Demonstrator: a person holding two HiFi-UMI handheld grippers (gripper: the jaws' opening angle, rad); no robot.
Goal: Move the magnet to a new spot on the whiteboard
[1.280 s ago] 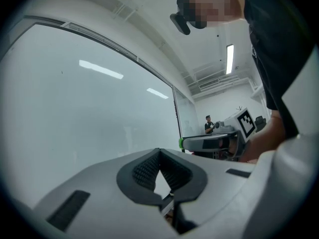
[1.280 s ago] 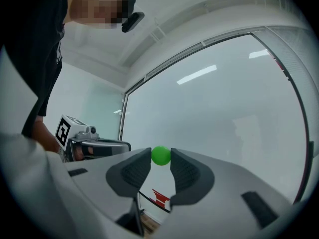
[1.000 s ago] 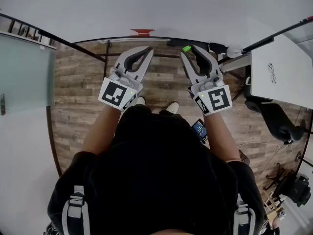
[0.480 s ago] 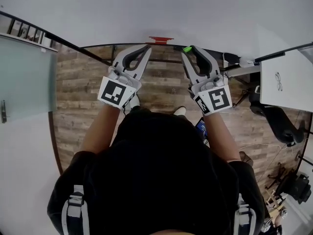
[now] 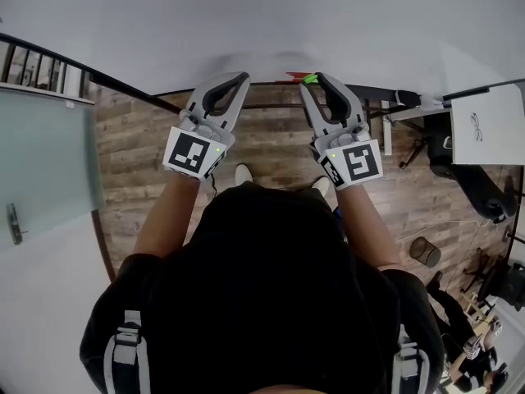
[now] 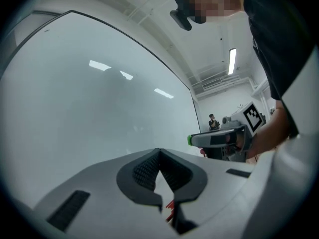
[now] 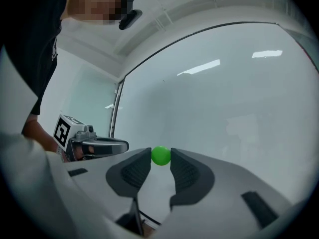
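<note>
Both grippers have moved forward over the last second, tips now right at the whiteboard (image 5: 246, 15). Right gripper (image 5: 318, 80) pinches the green ball magnet (image 7: 160, 155) at its jaw tips, close to the board; can't tell if it's touching. Left gripper (image 6: 159, 152) is alongside, jaws closed tip to tip, empty.

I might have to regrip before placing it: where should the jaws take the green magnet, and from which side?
Take the green magnet across its rounded sides, at its widest, with the very jaw tips, coming straight toward the whiteboard. It is small and round, so probably only opposite sides give purchase, and the side facing the board should stay clear. The right gripper holds it just so.
</note>
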